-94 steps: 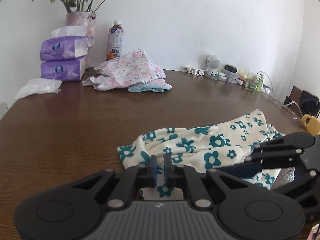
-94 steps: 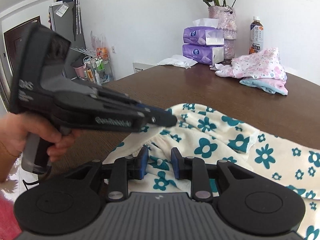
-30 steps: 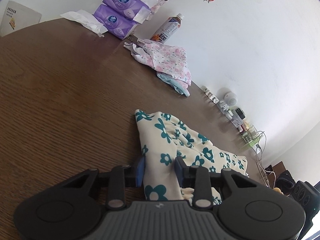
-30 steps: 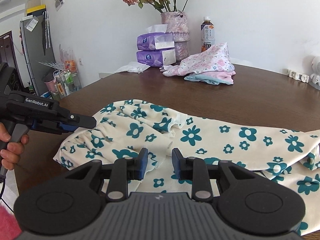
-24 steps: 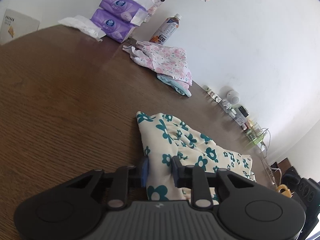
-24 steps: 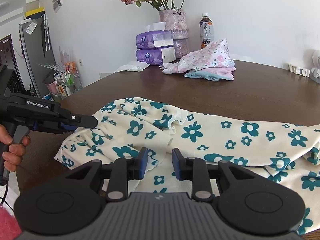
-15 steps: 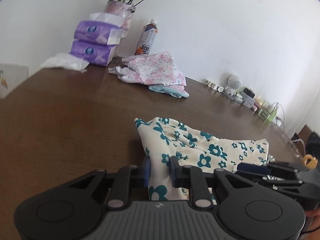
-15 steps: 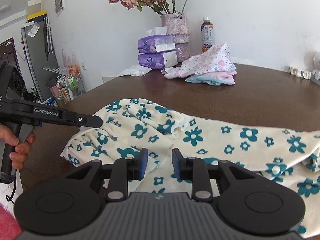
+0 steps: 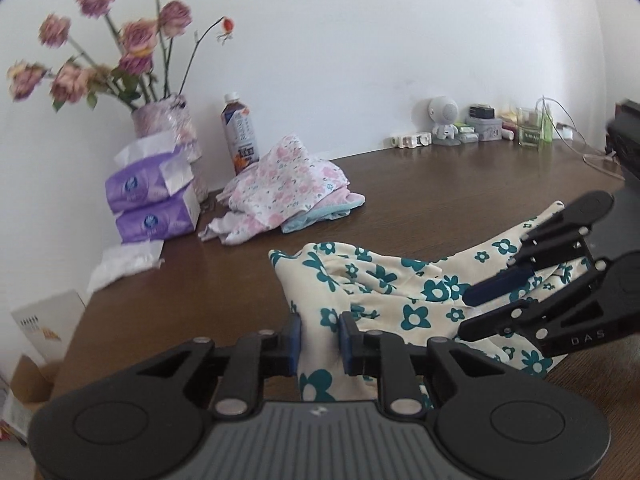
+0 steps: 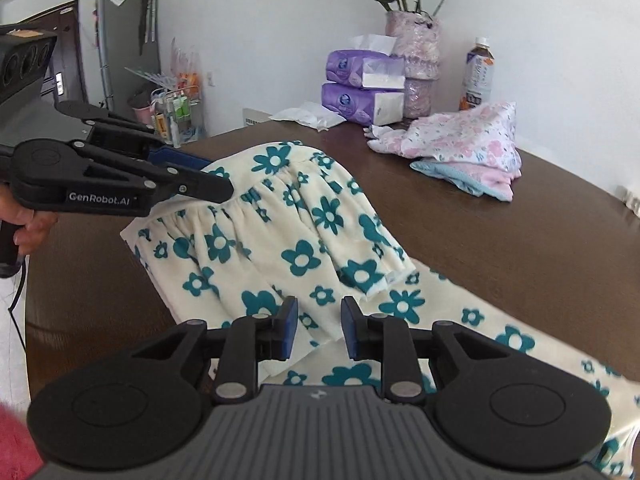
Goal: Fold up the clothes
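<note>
Cream garment (image 10: 304,236) with teal flowers lies spread on the brown counter (image 10: 520,248), one end lifted into a hump where the left gripper (image 9: 320,334) has it; its fingers (image 9: 294,338) are clamped on a bunched fold of the cloth. The right gripper (image 10: 319,330) has cloth between its fingers (image 10: 289,330), which stand a little apart; whether the pads press the fabric I cannot tell. A hand (image 10: 30,228) holds the left gripper's handle at the picture's left edge in the right wrist view.

One vase (image 9: 166,120), wrapped in pale pink, stands at the back by the wall and holds a bunch of faded pink roses (image 9: 100,44). Beside it sit two purple tissue packs (image 9: 150,204), stacked one on the other, each with white tissue showing at its opening. A loose white tissue (image 9: 124,262) lies on the counter just in front of them. One drink bottle (image 9: 240,136) with a white cap stands to the right of the vase. One pile of pink flowered clothes (image 9: 284,188) over a pale blue piece rests near the bottle. Along the wall farther right are several small items, too small to count, among them a clear glass (image 9: 530,130) with green things in it.
</note>
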The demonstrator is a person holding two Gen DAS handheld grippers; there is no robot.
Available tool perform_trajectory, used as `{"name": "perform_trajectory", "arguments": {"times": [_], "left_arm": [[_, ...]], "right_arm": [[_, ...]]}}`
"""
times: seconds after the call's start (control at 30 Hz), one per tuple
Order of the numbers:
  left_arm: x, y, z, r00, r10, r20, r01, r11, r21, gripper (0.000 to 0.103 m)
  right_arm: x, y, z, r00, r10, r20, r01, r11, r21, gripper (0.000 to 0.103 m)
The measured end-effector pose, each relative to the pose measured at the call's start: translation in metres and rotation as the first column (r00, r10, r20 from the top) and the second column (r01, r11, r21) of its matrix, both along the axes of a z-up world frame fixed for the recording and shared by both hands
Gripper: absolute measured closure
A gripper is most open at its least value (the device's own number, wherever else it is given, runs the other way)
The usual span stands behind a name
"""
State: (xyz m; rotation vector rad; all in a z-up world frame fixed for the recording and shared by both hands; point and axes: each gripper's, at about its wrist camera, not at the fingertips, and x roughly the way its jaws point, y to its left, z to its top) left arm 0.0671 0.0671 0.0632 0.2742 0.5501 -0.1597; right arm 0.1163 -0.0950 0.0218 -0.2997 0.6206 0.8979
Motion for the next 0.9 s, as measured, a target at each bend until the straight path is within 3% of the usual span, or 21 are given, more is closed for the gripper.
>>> {"name": "perform_trajectory", "arguments": {"times": [0.17,0.23,0.33,0.43,0.6,0.7,0.9], "left_arm": [[0.003,-0.009,0.005,0.999,-0.044,0.009,0.044,0.997,0.068,0.085],[0.005,-0.011,0.007,0.998,-0.060,0.004,0.059,0.994,0.087,0.085],[0.007,-0.014,0.010,0.996,-0.084,0.002,0.083,0.990,0.111,0.085],[0.010,-0.018,0.013,0.994,-0.111,0.009,0.109,0.985,0.136,0.085],[0.015,-0.030,0.017,0.988,-0.155,0.009,0.152,0.975,0.163,0.085],[0.018,-0.037,0.020,0.982,-0.186,0.010,0.182,0.971,0.154,0.085],[0.022,-0.053,0.029,0.970,-0.243,0.010,0.241,0.965,0.107,0.085]], "right_arm": [[0.015,-0.002,0.005,0.995,0.095,-0.013,-0.095,0.995,0.006,0.054],[0.020,-0.004,0.007,0.988,0.153,-0.008,-0.153,0.988,0.009,0.039],[0.026,-0.004,0.010,0.972,0.234,0.012,-0.233,0.972,-0.018,0.027],[0.032,-0.003,0.012,0.952,0.305,0.029,-0.303,0.952,-0.054,0.025],[0.043,0.006,-0.001,0.949,0.314,0.017,-0.310,0.944,-0.110,0.026],[0.049,0.006,-0.006,0.952,0.305,0.001,-0.304,0.949,-0.084,0.032],[0.054,0.003,-0.010,0.956,0.294,-0.007,-0.294,0.954,-0.057,0.033]]}}
